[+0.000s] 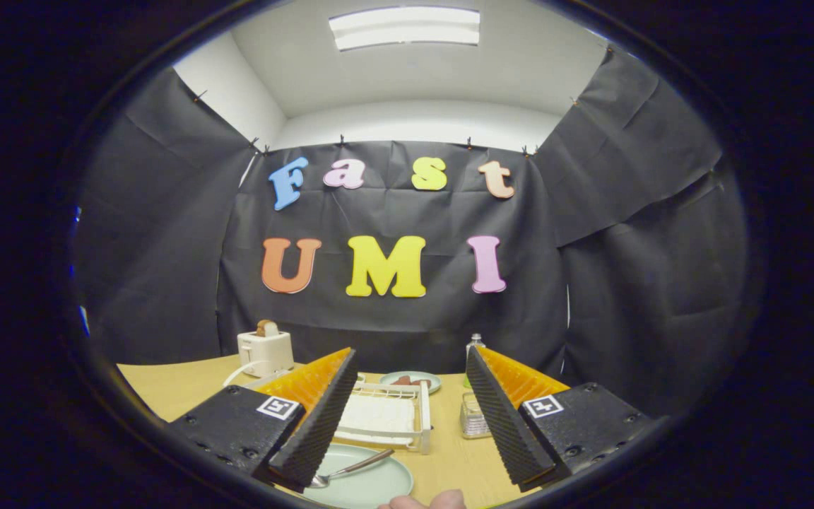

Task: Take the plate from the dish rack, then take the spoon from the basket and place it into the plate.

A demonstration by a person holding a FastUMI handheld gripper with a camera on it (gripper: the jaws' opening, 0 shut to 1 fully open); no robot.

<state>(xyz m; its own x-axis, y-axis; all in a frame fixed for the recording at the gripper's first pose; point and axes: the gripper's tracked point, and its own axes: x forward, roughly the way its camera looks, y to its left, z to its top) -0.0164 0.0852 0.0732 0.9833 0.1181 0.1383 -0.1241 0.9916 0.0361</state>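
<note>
Gripper (407,417) spread, holding nothing. Spoon (350,469) lies on plate (372,488) between fingers; rack (386,417) just beyond, toaster (264,351) behind.

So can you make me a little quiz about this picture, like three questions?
1. True or false: the spoon lies on the pale green plate.
2. What sticks up out of the white toaster? A) toast B) a fork C) a cup
3. Fill in: the tongs are ____, holding nothing.

Key:
1. True; the plate sits on the table just in front of the white dish rack.
2. A
3. open
</note>
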